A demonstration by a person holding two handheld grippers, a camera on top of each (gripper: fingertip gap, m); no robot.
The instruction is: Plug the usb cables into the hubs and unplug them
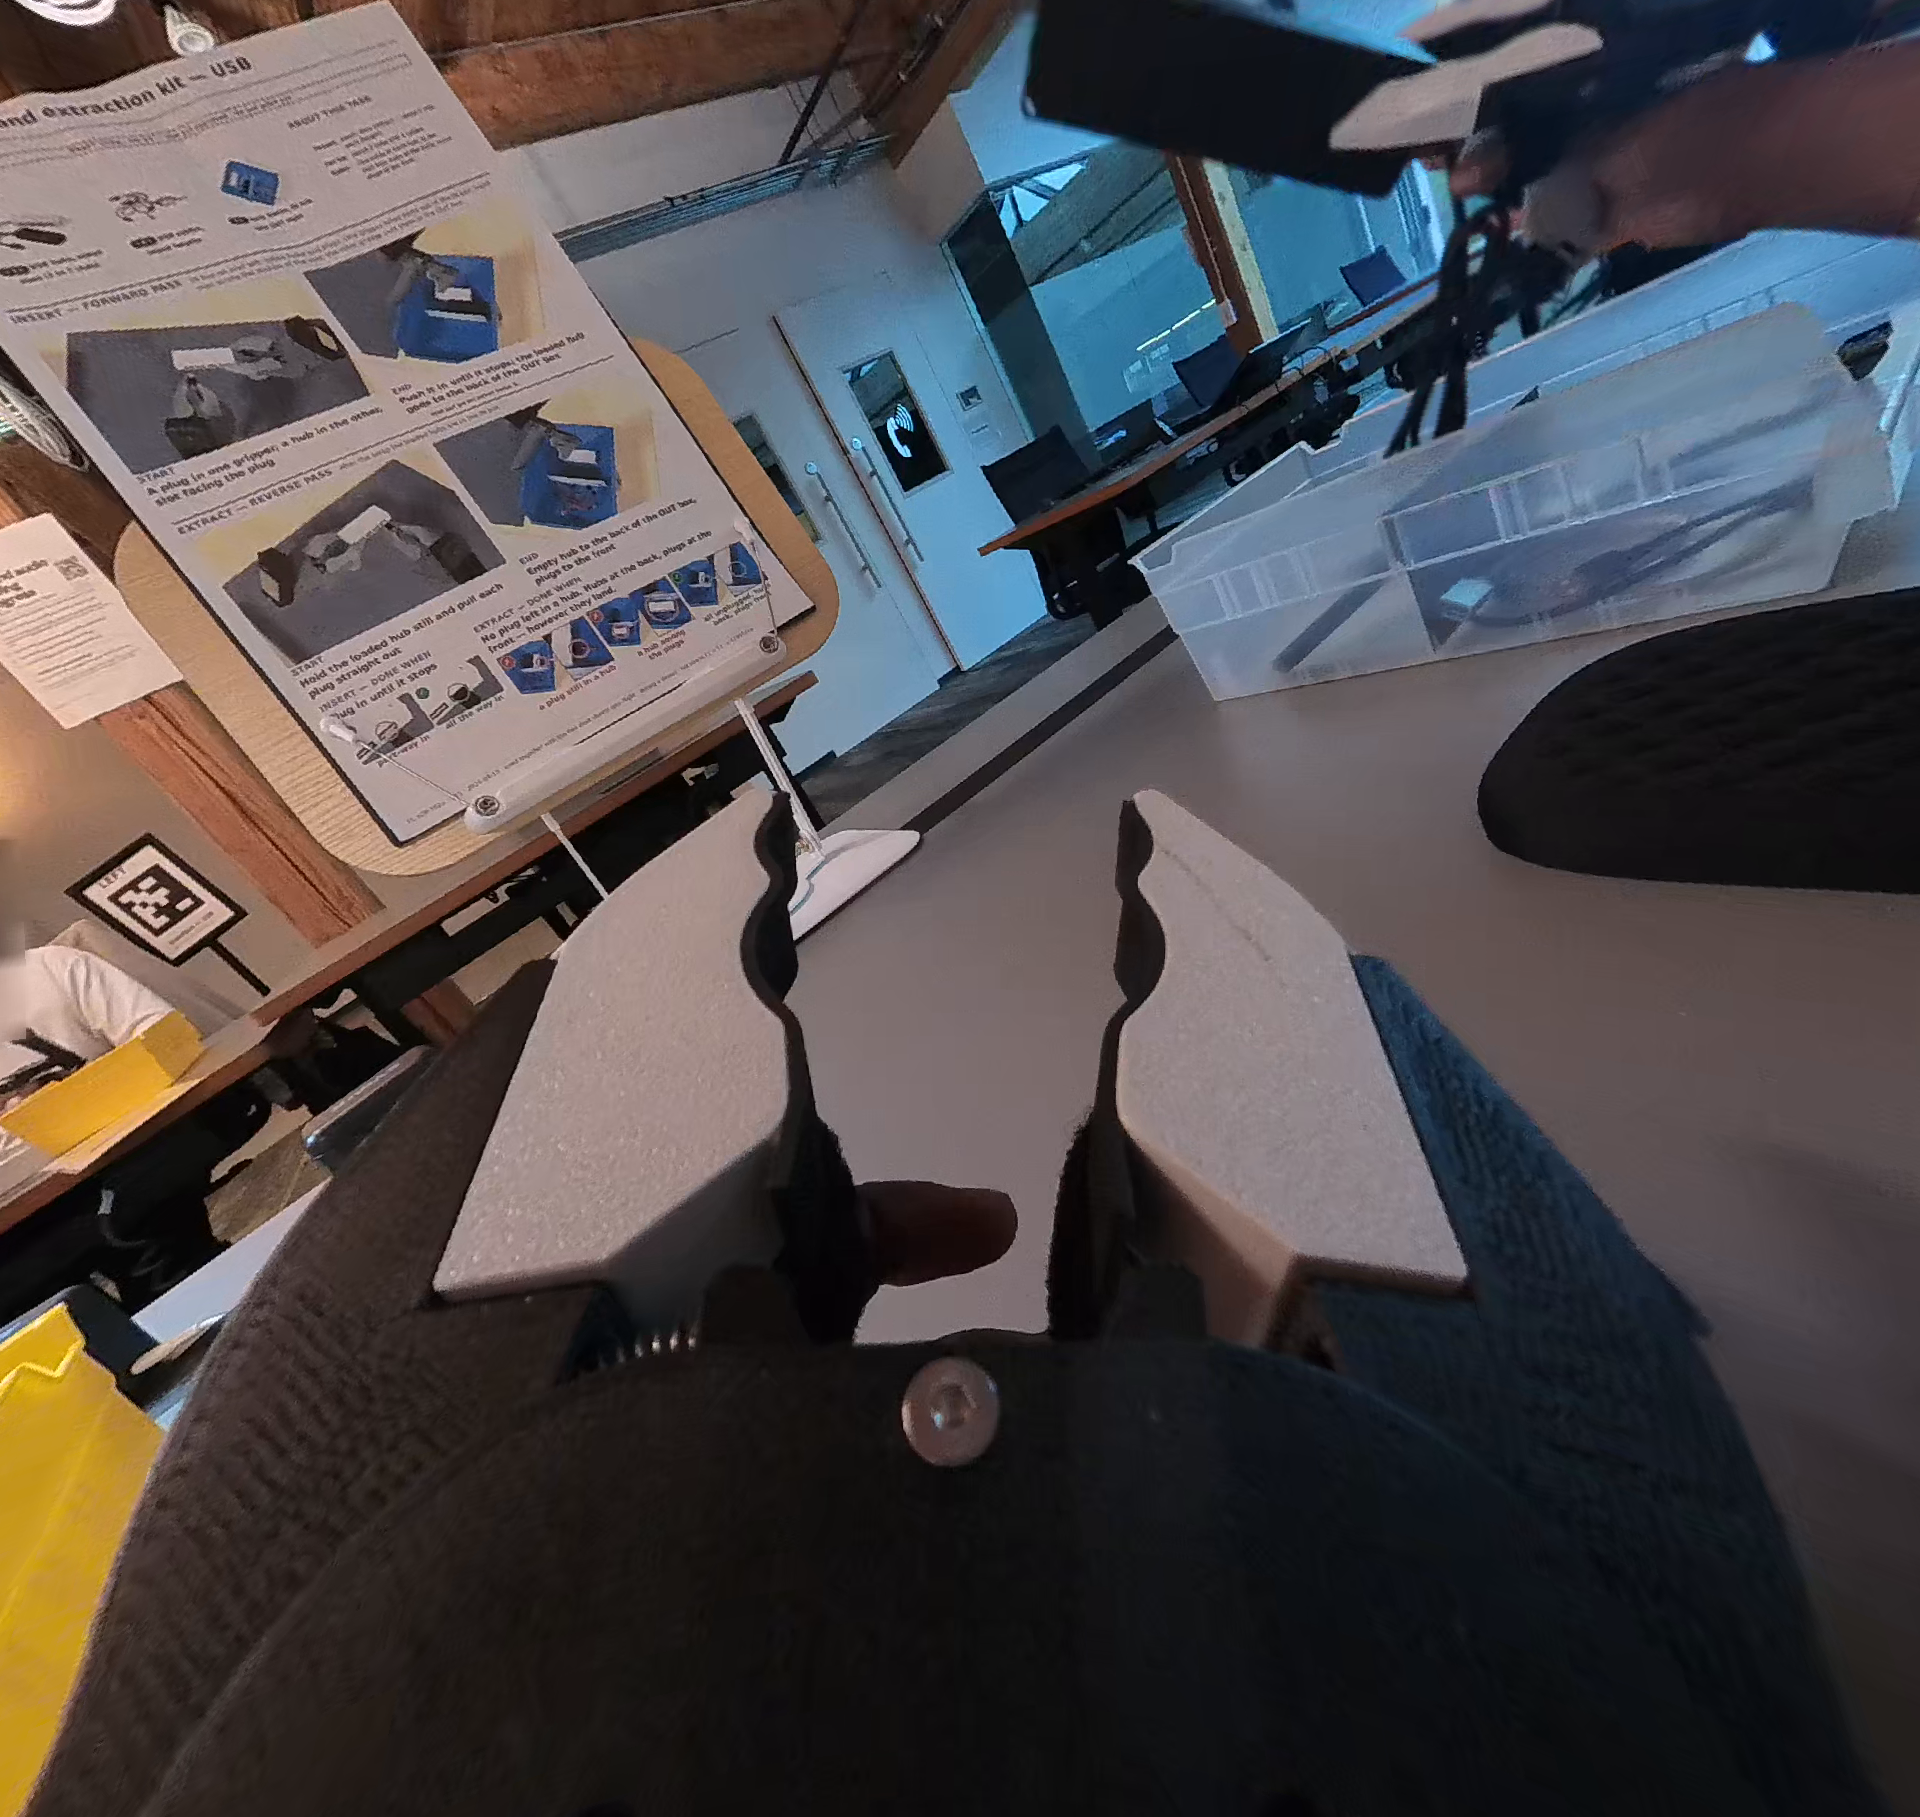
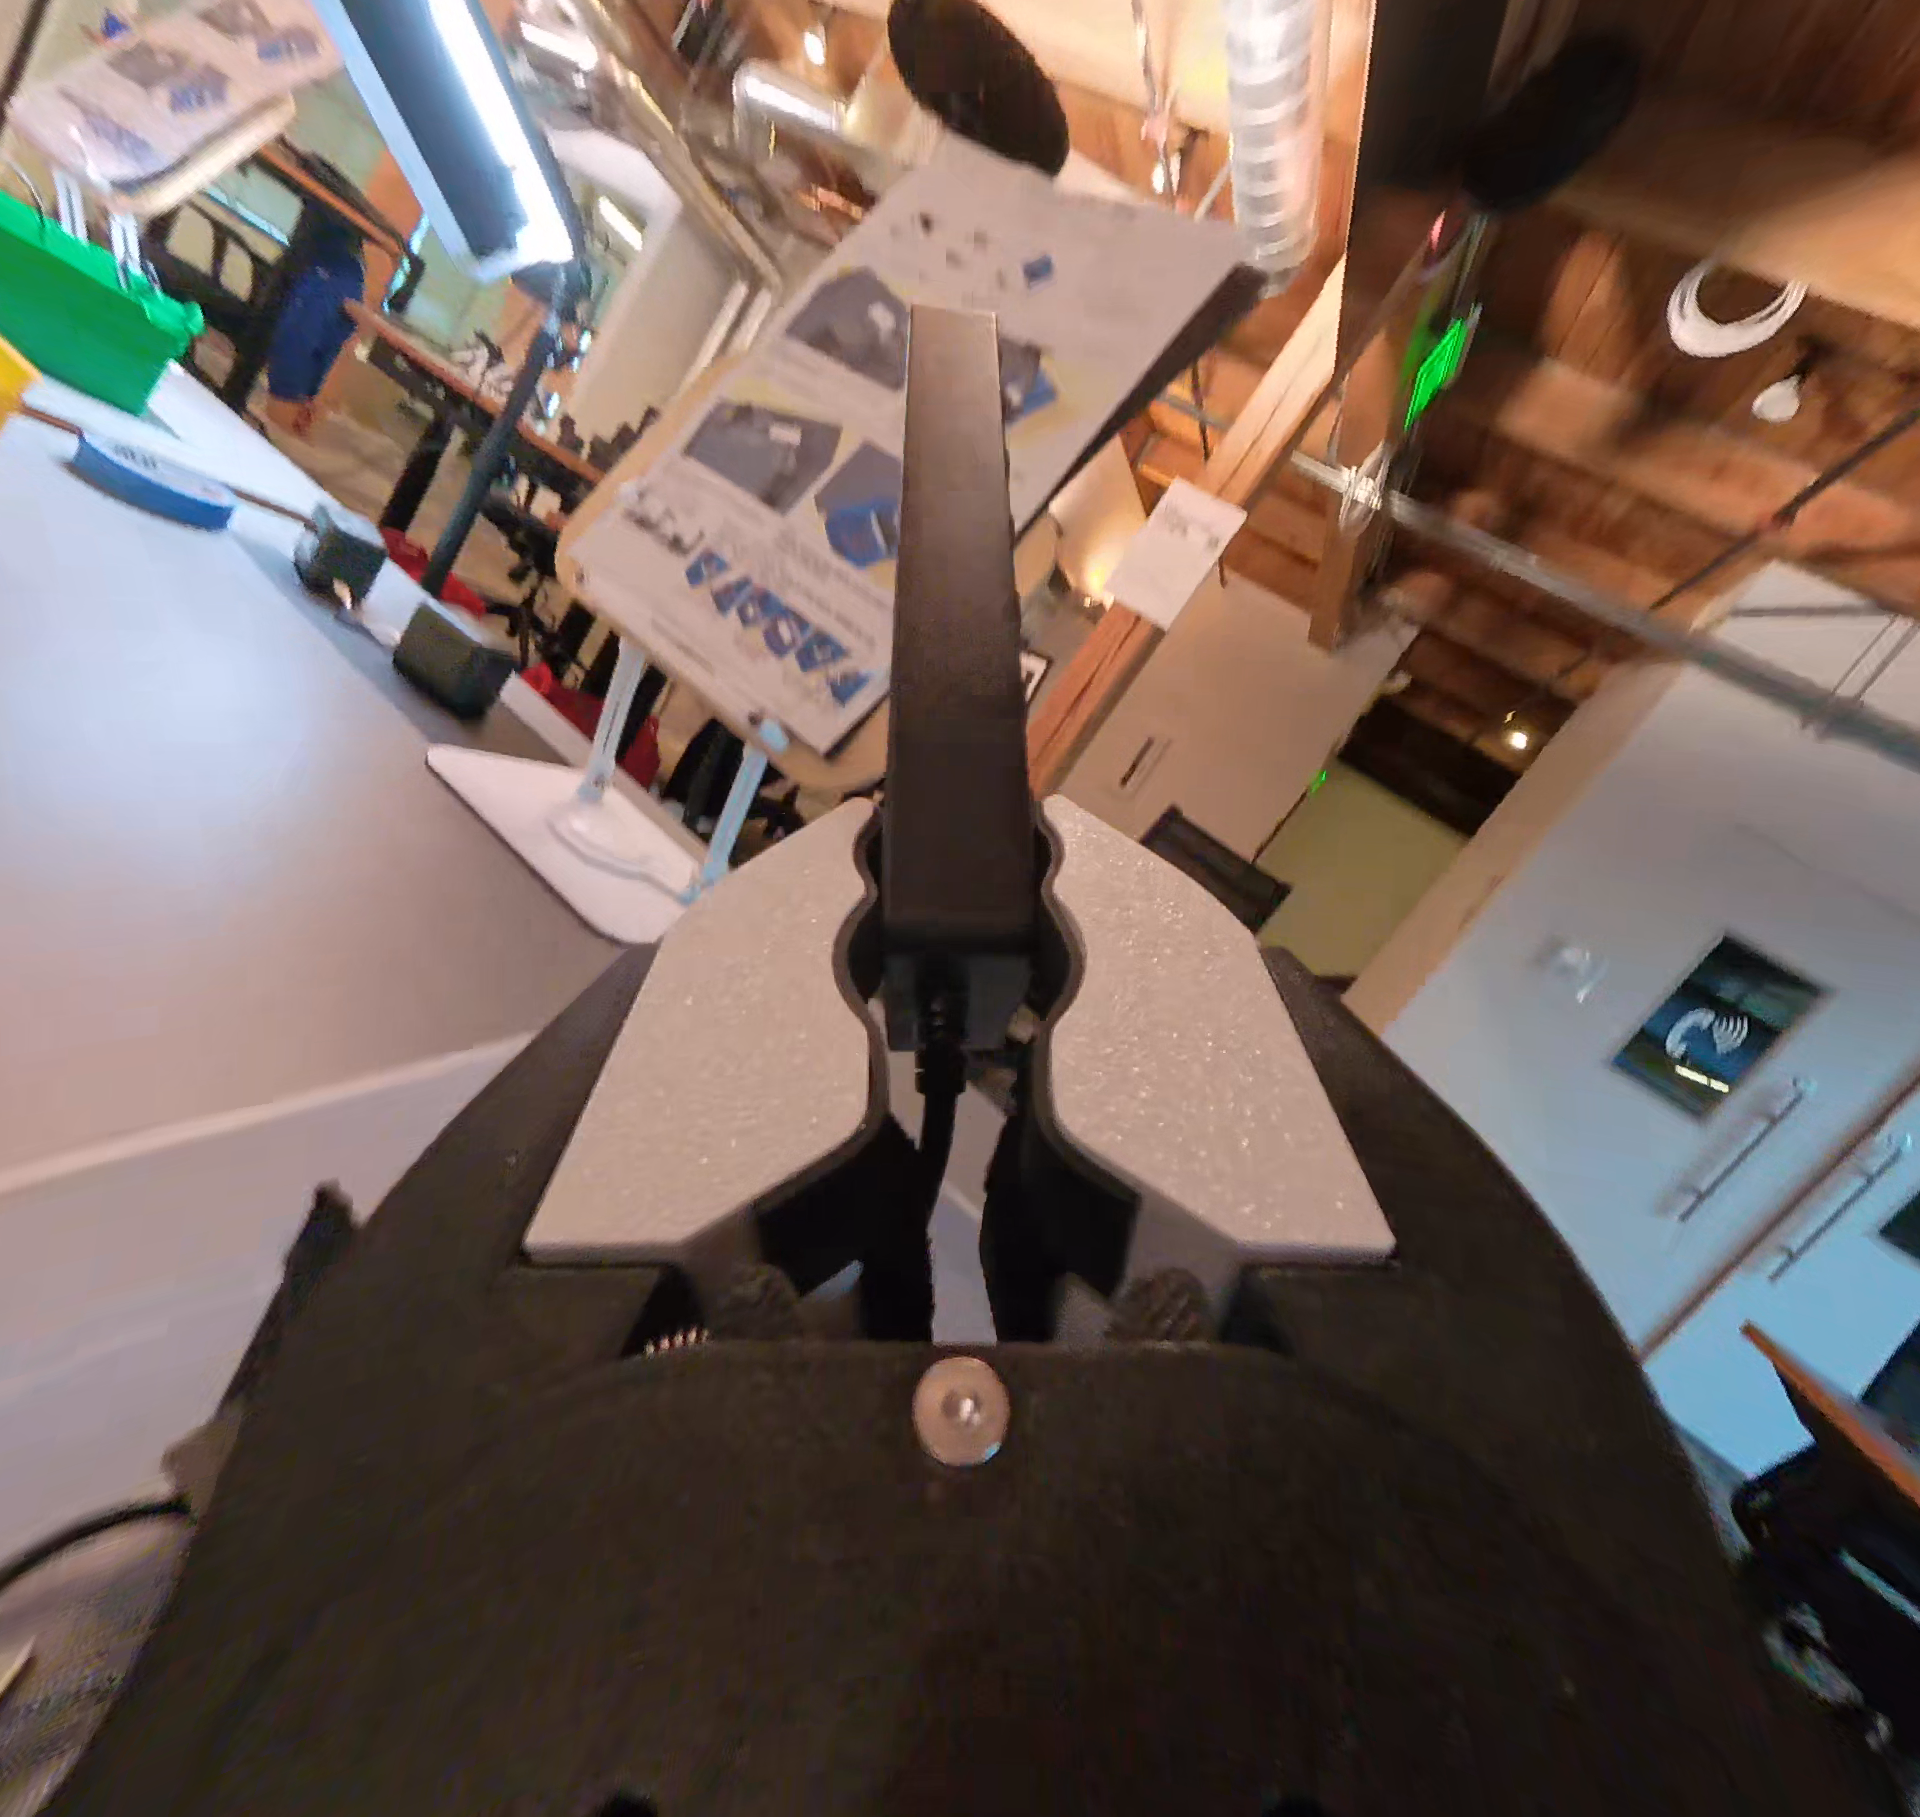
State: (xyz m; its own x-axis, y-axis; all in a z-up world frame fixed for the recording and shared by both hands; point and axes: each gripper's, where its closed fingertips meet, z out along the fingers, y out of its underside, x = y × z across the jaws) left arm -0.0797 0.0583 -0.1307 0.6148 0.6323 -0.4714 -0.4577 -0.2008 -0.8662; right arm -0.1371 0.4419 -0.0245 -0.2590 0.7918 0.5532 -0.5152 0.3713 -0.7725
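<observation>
Left wrist view: the left gripper [image 1: 951, 832] hovers low over the grey table [image 1: 1195, 988], fingers spread wide with nothing between them. At 1 o'clock the right gripper [image 1: 1455, 79] holds a black hub [image 1: 1205, 79] in the air, cables [image 1: 1444, 354] dangling over a clear bin [image 1: 1299, 572] at 3 o'clock. An instruction sheet [image 1: 343, 396] stands at 10 o'clock.

Right wrist view: the right gripper [image 2: 958, 837] is clamped on the hub [image 2: 951, 572], which points to 12 o'clock; a cable [image 2: 940, 1092] leaves its near end.
</observation>
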